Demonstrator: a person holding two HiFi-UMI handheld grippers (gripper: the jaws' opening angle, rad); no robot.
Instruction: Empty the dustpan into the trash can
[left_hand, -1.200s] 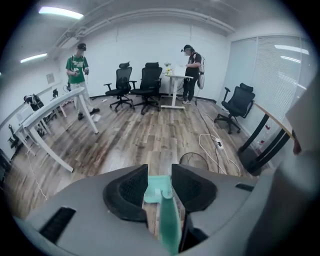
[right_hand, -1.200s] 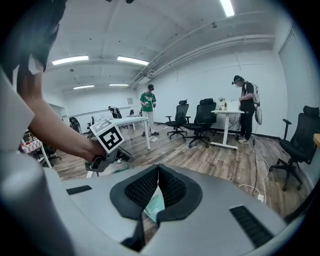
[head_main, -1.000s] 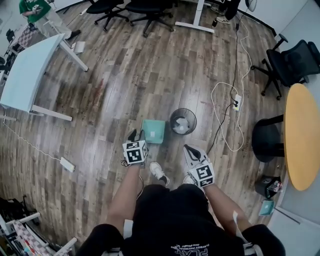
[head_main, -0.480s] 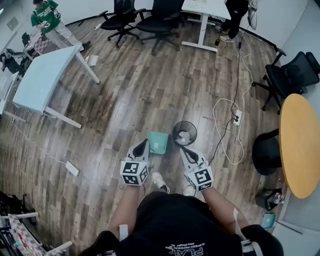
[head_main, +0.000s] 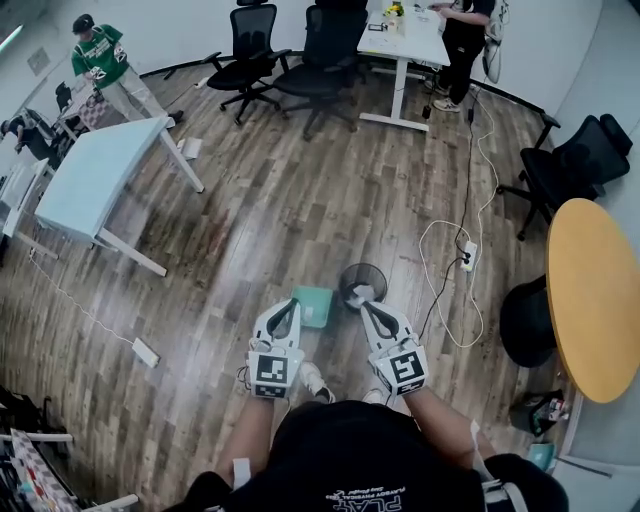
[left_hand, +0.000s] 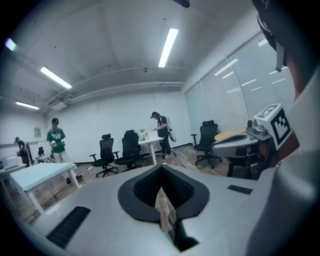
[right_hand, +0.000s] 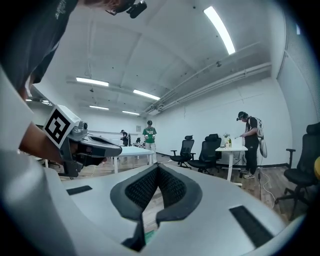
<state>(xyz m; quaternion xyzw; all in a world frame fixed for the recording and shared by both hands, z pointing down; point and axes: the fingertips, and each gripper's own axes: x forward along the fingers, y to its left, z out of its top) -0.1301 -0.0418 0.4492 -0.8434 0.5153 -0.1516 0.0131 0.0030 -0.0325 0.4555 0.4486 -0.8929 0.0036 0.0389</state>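
Left gripper (head_main: 287, 306): your jaws are clenched together on nothing, held up in front of you, well above the floor.
Right gripper (head_main: 363, 306): likewise closed tip to tip and empty, level with the left one.
Teal square plastic dustpan (head_main: 314, 307): lies flat on the grey-brown wooden plank floor (head_main: 260, 220), just beside the can on its left; neither tool touches it. Whether it carries any dirt is too small to tell.
Black round wire-mesh trash can (head_main: 381, 276): upright, with crumpled white paper (head_main: 361, 294) inside.
Risk, closed approach: come down on the pan with the jaws pressed together and you will only shove it along the floor, perhaps into the can.
Risk, thin hold: a pinch on the pan's thin wall could slip as you tilt it, dropping the pan or spilling short of the opening.
Risk, light can: the mesh can looks light; a knock from the pan's edge or your foot could tip it.
Risk, white cable (head_main: 428, 232): it loops on the floor to the can's right; step there and you may catch it.
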